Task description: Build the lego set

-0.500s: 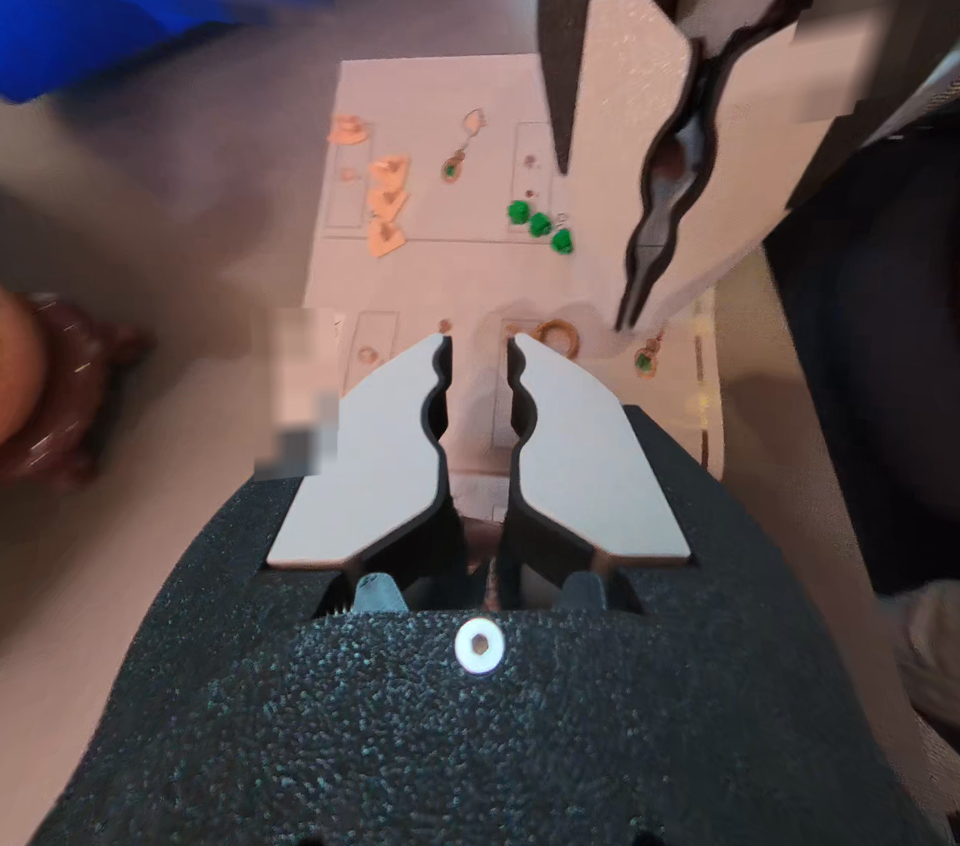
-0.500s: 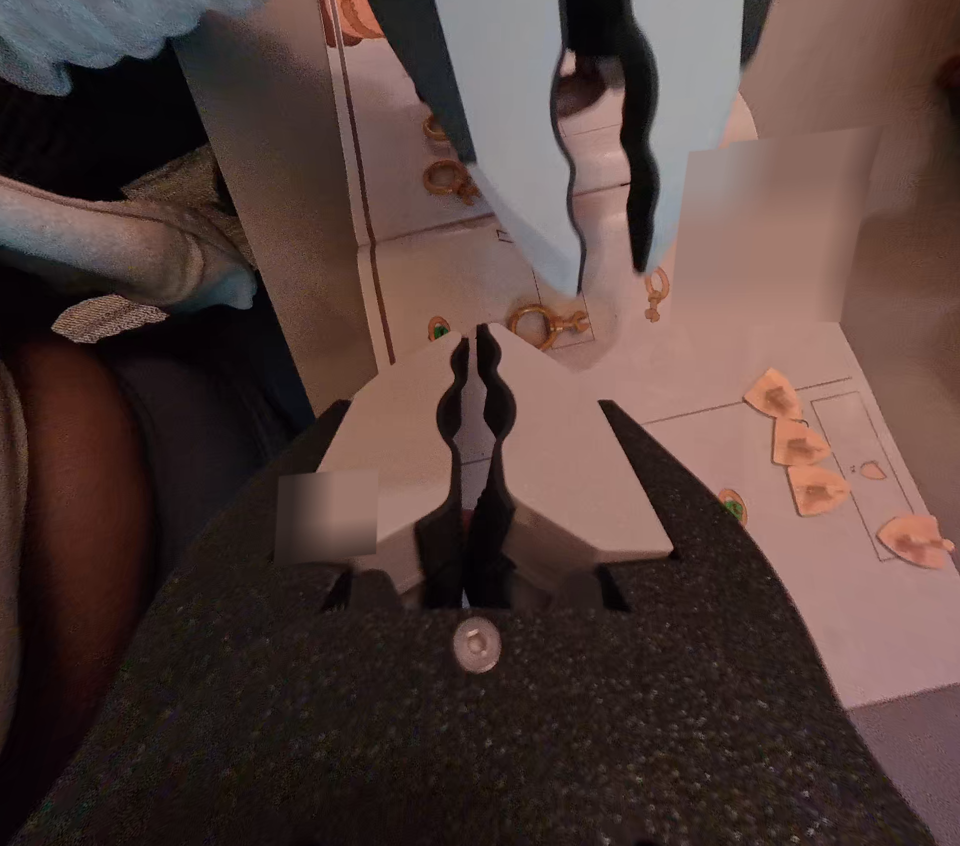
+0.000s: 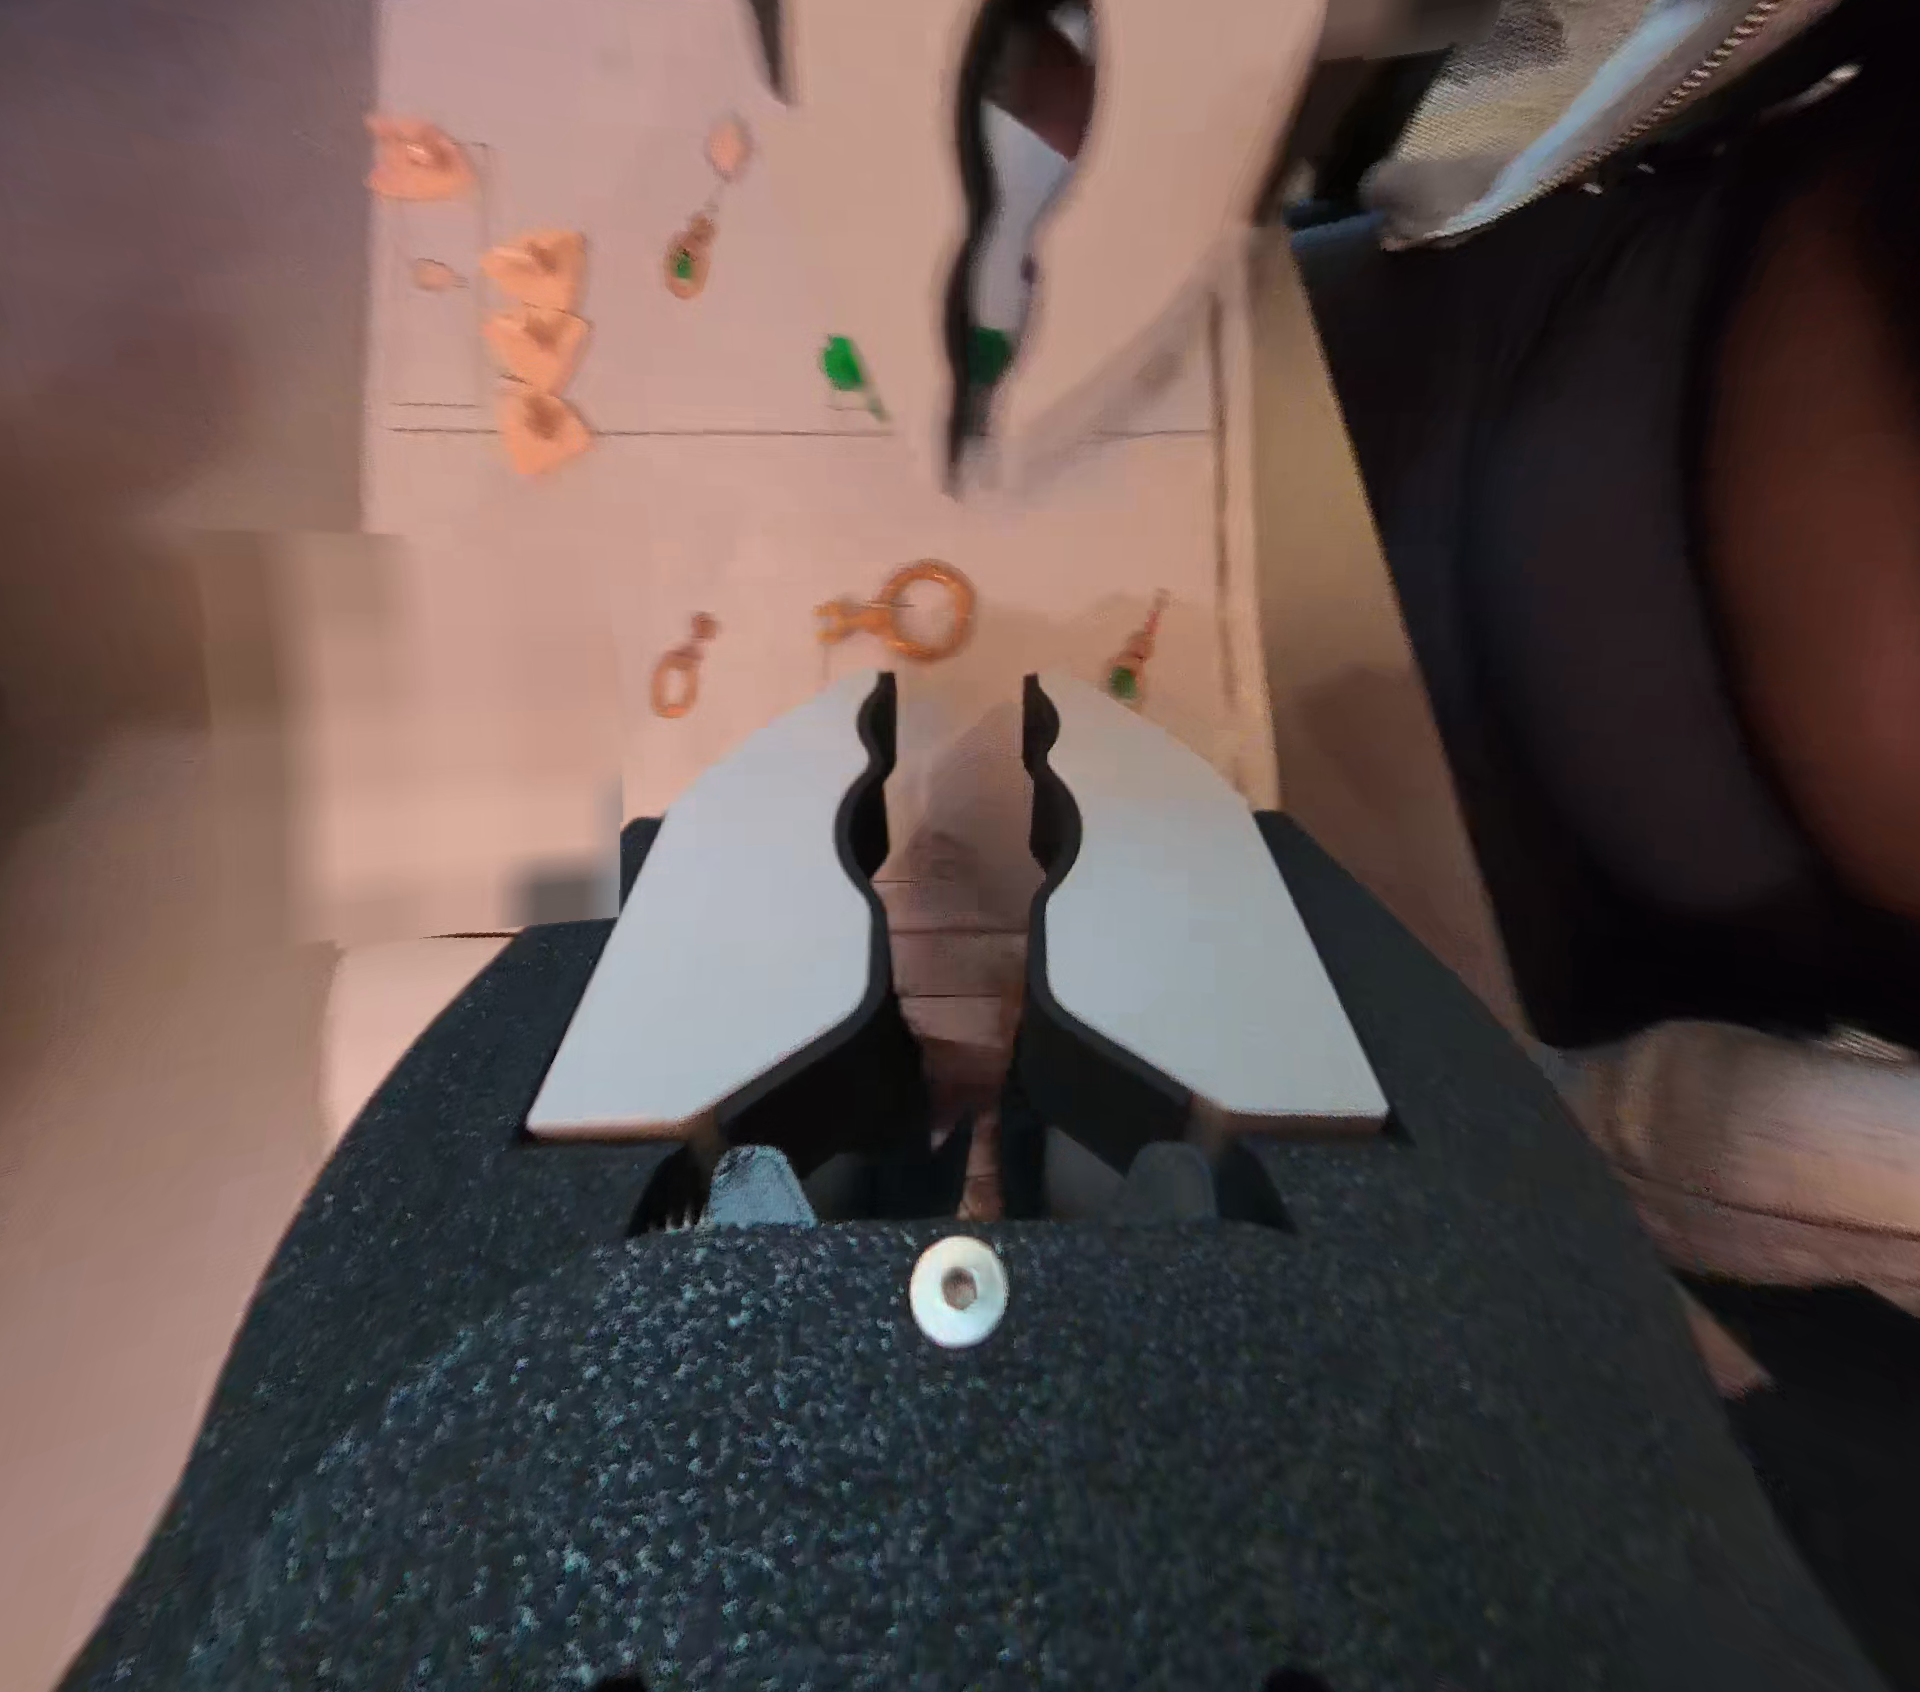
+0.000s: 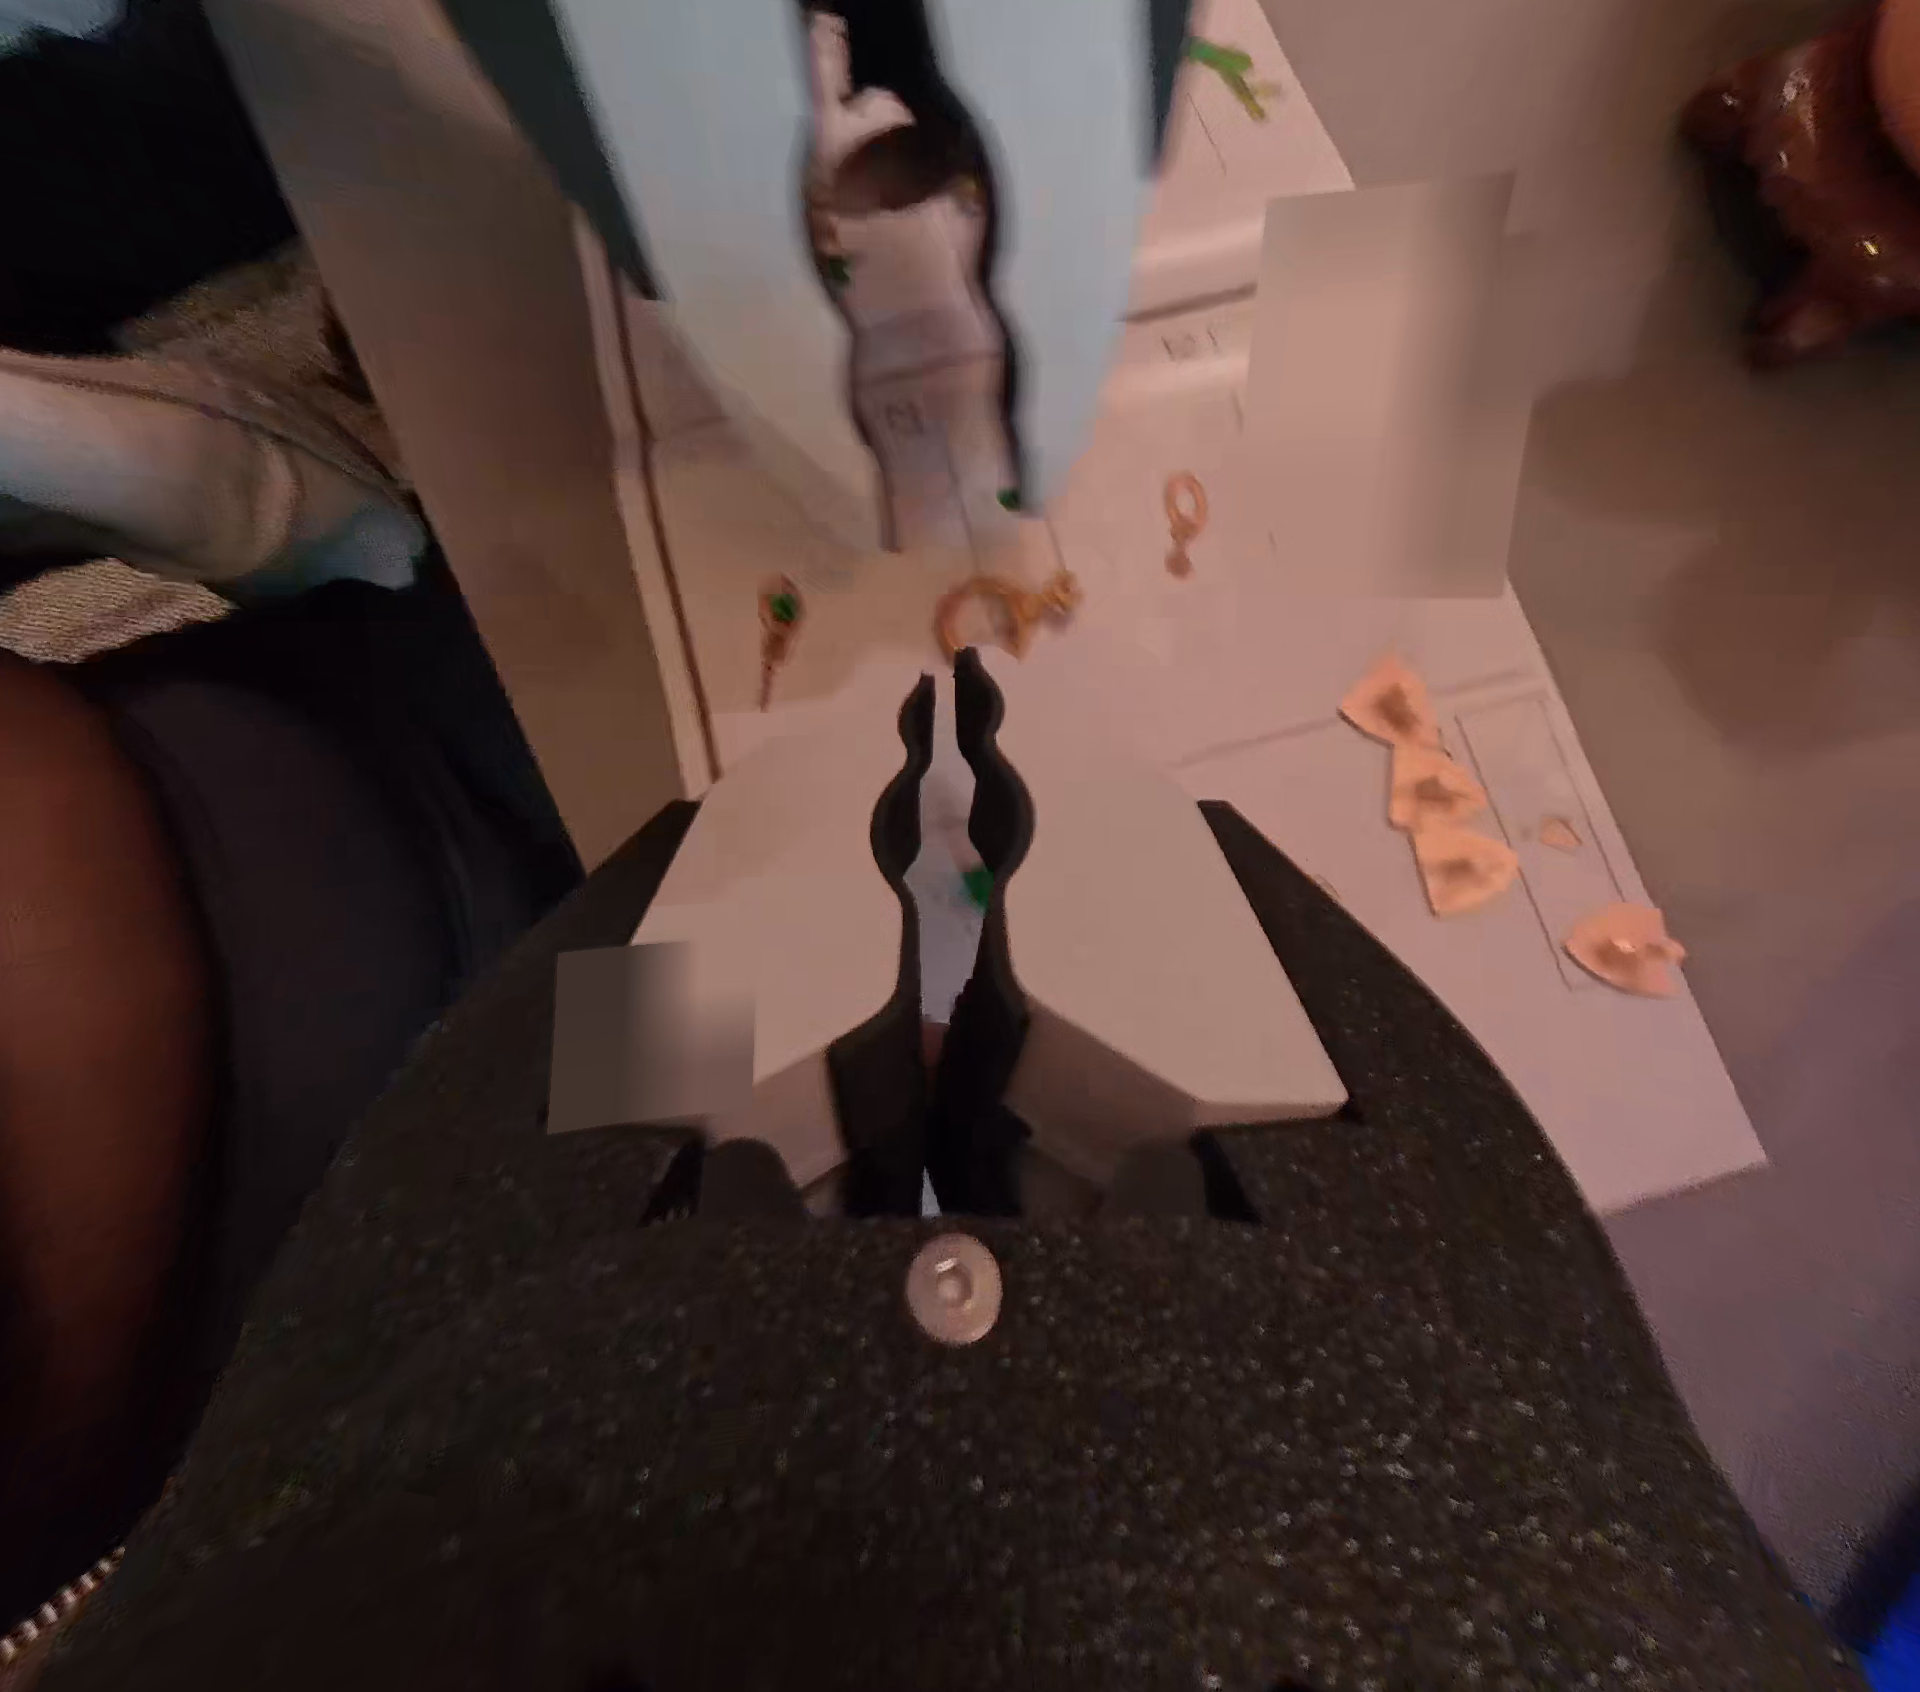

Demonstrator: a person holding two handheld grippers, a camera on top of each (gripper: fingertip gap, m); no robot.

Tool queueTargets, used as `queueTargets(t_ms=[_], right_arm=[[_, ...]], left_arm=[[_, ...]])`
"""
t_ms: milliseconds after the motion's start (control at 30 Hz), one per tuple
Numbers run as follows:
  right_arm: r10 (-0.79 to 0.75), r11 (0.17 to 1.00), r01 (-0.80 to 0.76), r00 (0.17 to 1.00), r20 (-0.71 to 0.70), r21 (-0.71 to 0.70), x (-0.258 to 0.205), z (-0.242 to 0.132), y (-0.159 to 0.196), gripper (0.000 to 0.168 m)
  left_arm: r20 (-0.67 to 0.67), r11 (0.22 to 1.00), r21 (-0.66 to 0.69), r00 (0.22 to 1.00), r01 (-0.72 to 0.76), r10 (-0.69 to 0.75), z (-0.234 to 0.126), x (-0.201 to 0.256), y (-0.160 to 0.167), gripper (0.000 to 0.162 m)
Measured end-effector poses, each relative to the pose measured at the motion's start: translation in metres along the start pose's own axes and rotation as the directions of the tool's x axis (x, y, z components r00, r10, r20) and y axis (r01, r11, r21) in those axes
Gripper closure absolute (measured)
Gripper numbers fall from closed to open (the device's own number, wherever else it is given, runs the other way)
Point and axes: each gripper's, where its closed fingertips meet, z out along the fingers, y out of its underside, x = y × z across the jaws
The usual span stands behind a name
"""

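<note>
From my left wrist view, my left gripper hangs over the instruction sheet with its jaws spread and nothing between them. Just ahead of its tips a gold ring piece lies on the sheet. Farther up to the left sits a cluster of peach wedge pieces, and a green piece lies near the middle. My right gripper comes down from the top, blurred, its tips almost together above the sheet beside another bit of green.

From my right wrist view, my right gripper has its jaws nearly pressed together, a thin slit left and nothing pinched. The gold ring piece lies right at its tips on the sheet. The peach wedge pieces sit to the right. My left gripper reaches in from above, jaws apart. A brown glossy object stands on the surface at the far right.
</note>
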Motion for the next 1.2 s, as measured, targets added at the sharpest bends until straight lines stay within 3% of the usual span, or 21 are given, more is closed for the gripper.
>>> queueTargets(t_ms=[133, 267, 333, 433, 533, 600, 667, 733, 867, 967, 1100, 1200], right_arm=[[0.021, 0.999, -0.023, 0.999, -0.05, -0.047, 0.0, 0.019, -0.001, 0.151], [0.057, 0.996, -0.053, 0.997, 0.053, -0.075, -0.01, 0.025, 0.004, 0.161], [-0.029, 0.992, 0.049, 0.985, 0.17, -0.114, -0.019, 0.018, 0.011, 0.165], [-0.261, 0.923, 0.349, 0.879, 0.4, -0.164, -0.025, 0.001, 0.031, 0.165], [-0.453, 0.783, 0.599, 0.734, 0.505, -0.168, -0.015, -0.007, 0.039, 0.165], [-0.516, 0.717, 0.686, 0.639, 0.57, -0.12, -0.017, -0.007, 0.039, 0.164], [-0.55, 0.699, 0.711, 0.602, 0.58, -0.076, -0.017, -0.005, 0.037, 0.163], [-0.537, 0.75, 0.661, 0.636, 0.555, -0.031, -0.018, -0.01, 0.028, 0.155], [-0.377, 0.919, 0.392, 0.863, 0.337, 0.025, -0.007, -0.03, 0.01, 0.14], [-0.16, 0.985, 0.165, 0.982, 0.1, -0.043, 0.014, -0.038, 0.031, 0.151], [0.132, 0.991, -0.133, 0.991, -0.018, -0.028, 0.008, -0.036, 0.044, 0.161], [0.148, 0.987, -0.152, 0.986, -0.08, -0.047, 0.005, -0.032, 0.049, 0.155]], left_arm=[[-0.042, 0.995, 0.034, 0.995, -0.093, 0.094, 0.0, -0.02, -0.007, 0.115], [-0.214, 0.984, -0.001, 0.961, -0.178, 0.174, 0.011, -0.008, 0.001, 0.114], [-0.278, 0.979, -0.01, 0.941, -0.205, 0.194, 0.012, 0.004, 0.005, 0.115], [-0.272, 0.973, 0.008, 0.936, -0.229, 0.222, 0.011, 0.016, 0.002, 0.115], [-0.157, 0.977, 0.046, 0.964, -0.208, 0.213, 0.013, 0.021, -0.011, 0.122], [-0.063, 0.982, 0.09, 0.983, -0.167, 0.173, 0.015, 0.02, -0.019, 0.127], [0.008, 0.982, 0.143, 0.993, -0.12, 0.12, 0.015, 0.016, -0.023, 0.13], [0.021, 0.981, 0.18, 0.997, -0.075, 0.072, 0.017, 0.016, -0.026, 0.136], [0.014, 0.989, 0.14, 0.999, -0.038, 0.037, 0.027, 0.02, -0.022, 0.139], [-0.01, 0.996, 0.086, 1.0, -0.021, 0.022, 0.034, 0.028, -0.022, 0.14], [-0.001, 0.992, 0.075, 0.994, 0.105, -0.105, 0.033, 0.028, -0.021, 0.145], [0.054, 0.985, 0.115, 0.989, 0.128, -0.135, 0.025, 0.024, -0.024, 0.141]])
